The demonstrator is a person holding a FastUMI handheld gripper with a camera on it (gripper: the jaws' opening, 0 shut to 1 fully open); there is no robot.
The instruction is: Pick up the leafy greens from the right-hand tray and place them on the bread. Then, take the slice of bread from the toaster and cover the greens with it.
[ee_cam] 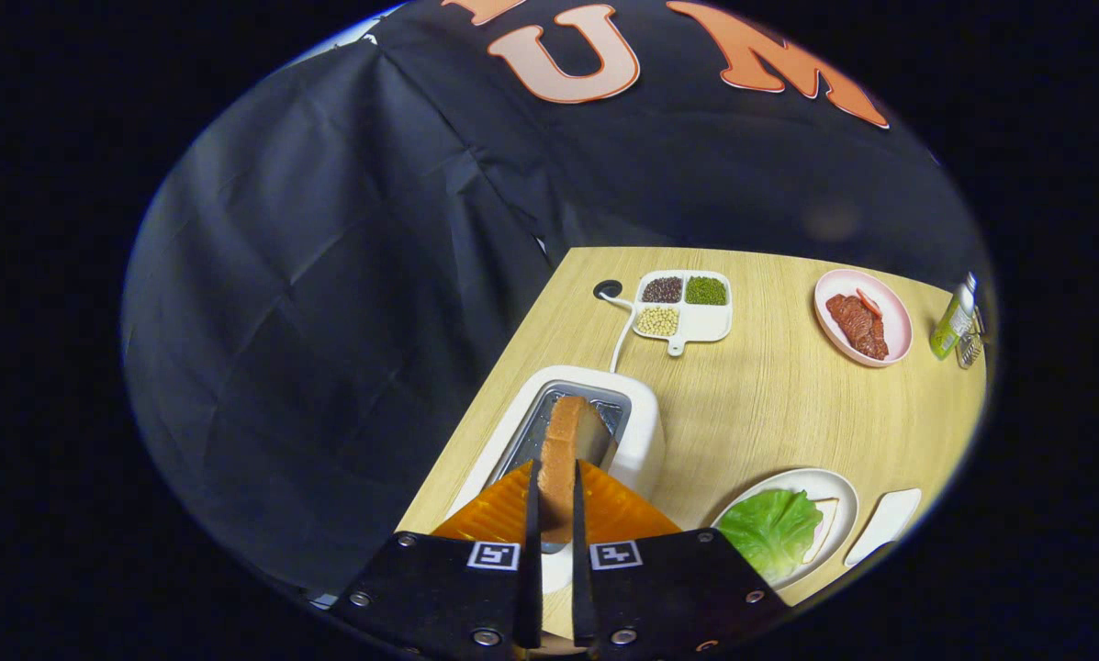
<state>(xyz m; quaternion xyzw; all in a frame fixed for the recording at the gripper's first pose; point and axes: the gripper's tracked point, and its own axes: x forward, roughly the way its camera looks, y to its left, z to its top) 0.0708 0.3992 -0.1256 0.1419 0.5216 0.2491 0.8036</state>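
Gripper (554,514) is pinching the slice of bread (563,459) — both orange fingers (499,509) are pressing flat against its two broad faces, jaws nearly together with only the slice's thickness between them. The slice is standing on edge, its lower part apparently sitting in the slot of the white toaster (636,436), its crust top rising clear of the slot.

Why held so: the slot is keeping the bread upright, so the thin faces are the only surfaces on offer. Fingers are lining up parallel with the slot to take them.

Orientation — the slice's long axis is running along the slot, away from the fingers toward the far end of the toaster; its edge is facing the camera, broad faces turned to either side.

Leafy greens (769,528) are already lying on the bread on the white plate (824,479), to the right of the toaster and just beside the right finger. A corner of that lower bread is showing past the leaf. So the first half looks done; my judgement is that the lift out of the toaster is the step in hand.

Further off: a divided dish of beans (685,308), a pink plate with meat (863,317), a small bottle (955,319).
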